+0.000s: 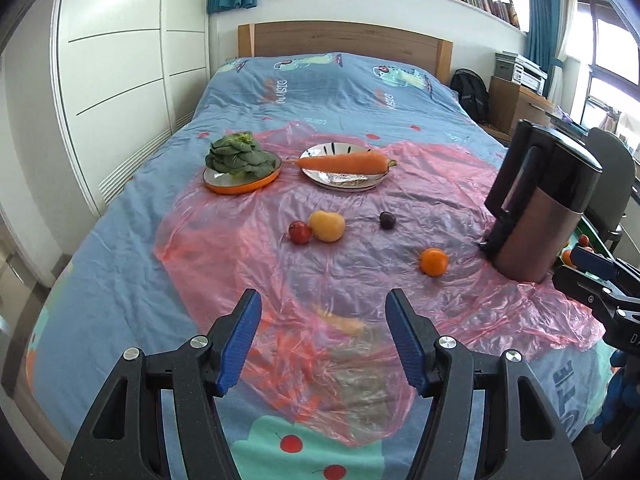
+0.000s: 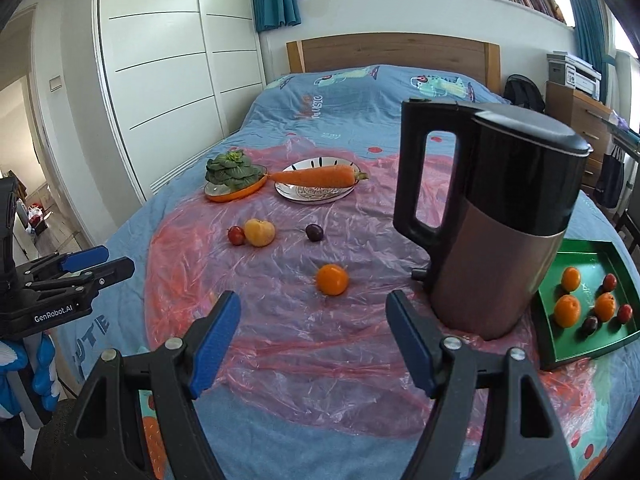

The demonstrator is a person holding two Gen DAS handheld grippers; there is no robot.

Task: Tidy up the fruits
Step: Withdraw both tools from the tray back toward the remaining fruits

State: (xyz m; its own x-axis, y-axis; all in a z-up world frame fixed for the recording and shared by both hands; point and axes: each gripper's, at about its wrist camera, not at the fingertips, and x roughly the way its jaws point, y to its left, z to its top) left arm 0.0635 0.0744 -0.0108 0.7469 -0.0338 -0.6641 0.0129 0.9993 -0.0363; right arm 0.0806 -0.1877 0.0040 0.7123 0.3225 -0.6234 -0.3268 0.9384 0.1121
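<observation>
Bedroom scene: a bed (image 1: 120,264) with a blue printed cover, overlaid by a crinkled pink plastic sheet (image 1: 360,264) on which the items rest. At the far side, a leafy green (image 1: 240,154) sits on an orange plate (image 1: 244,184) and a carrot (image 1: 344,162) lies across a white plate (image 1: 340,180), its long axis running left to right, tip toward the orange plate. Nearer, four loose fruits: a red fruit (image 1: 299,233) touching a yellow fruit (image 1: 327,226), a dark plum (image 1: 387,221) apart to their right, and an orange (image 1: 434,262) nearest the kettle (image 2: 492,220). A green tray (image 2: 584,344), right of the kettle, already holds seven small fruits.

Left tongs (image 1: 324,340) and right tongs (image 2: 314,340) both stand open and empty, above the sheet. The orange (image 2: 332,279) lies just ahead of the right tongs, between the lines of their two blades, and ahead and to the right of the left tongs; the right hand is judged nearer to it and to the tray. Being round, the orange offers no preferred long axis or heading. The kettle stands between orange and tray, a likely obstruction.
</observation>
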